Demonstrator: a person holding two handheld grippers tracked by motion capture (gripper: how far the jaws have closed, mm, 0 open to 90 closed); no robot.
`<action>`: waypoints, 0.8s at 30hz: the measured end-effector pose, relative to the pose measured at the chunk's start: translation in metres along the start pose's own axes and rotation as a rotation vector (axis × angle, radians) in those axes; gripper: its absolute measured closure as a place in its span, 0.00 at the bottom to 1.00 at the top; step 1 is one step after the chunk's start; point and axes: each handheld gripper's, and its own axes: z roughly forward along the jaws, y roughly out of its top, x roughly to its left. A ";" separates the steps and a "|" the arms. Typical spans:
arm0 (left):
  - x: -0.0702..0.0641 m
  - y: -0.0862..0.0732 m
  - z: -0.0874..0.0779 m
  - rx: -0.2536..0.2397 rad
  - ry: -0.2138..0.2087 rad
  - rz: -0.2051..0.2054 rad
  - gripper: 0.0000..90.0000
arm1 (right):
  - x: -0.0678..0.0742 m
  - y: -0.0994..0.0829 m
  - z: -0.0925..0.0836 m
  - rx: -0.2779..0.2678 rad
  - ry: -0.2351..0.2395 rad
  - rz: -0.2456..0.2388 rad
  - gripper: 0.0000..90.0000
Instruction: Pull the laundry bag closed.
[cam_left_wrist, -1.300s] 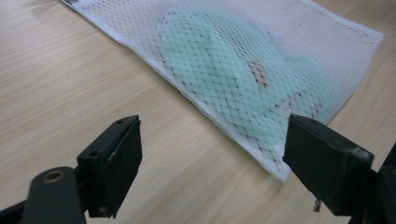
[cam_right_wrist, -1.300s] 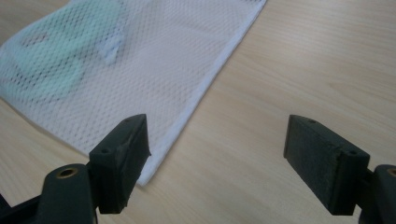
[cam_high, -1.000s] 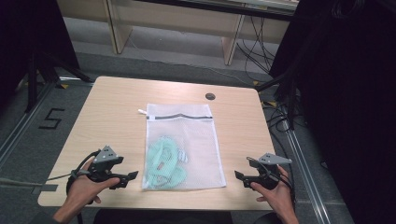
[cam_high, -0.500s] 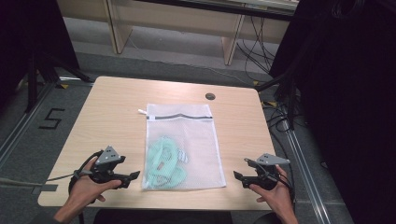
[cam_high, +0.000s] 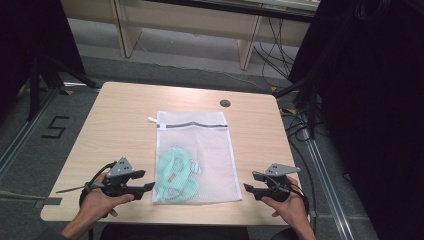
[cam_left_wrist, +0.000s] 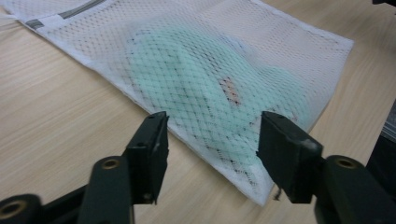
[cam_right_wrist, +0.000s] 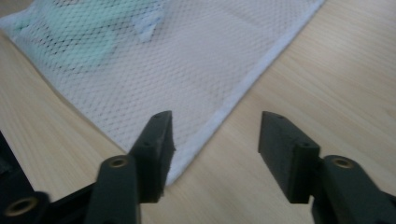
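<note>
A white mesh bag (cam_high: 210, 145) lies flat in the middle of the wooden table (cam_high: 125, 115), with a mint-green garment (cam_high: 175, 167) inside its near half. My left gripper (cam_high: 148, 180) rests by the bag's near left corner and points at it. In the left gripper view, the gripper (cam_left_wrist: 212, 126) faces the bag's edge (cam_left_wrist: 261, 42) and the garment (cam_left_wrist: 187, 79). My right gripper (cam_high: 251, 182) sits off the near right corner, and in its own view (cam_right_wrist: 215, 121) the bag's corner (cam_right_wrist: 187, 60) lies ahead. Both pairs of jaws have just been closing partway and hold nothing.
A dark zip strip (cam_high: 192, 125) runs across the bag's far end. A small round dark disc (cam_high: 225, 103) sits near the table's far edge. On the floor, a "5" mark (cam_high: 54, 127) lies to the left and cables (cam_high: 300, 125) to the right. Bare tabletop flanks the bag.
Both grippers' jaws stand narrower than a second ago. The hands and the bag have stayed where they were.
</note>
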 end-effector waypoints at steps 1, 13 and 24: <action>0.000 0.001 0.002 0.025 -0.005 0.030 0.58 | 0.002 0.002 0.001 0.004 0.004 0.001 0.59; -0.015 0.006 0.025 0.042 -0.090 0.061 0.97 | 0.011 0.023 0.035 0.061 0.069 -0.183 0.99; -0.016 0.006 0.048 0.118 -0.087 0.109 0.99 | 0.015 0.032 0.061 0.179 0.092 -0.230 1.00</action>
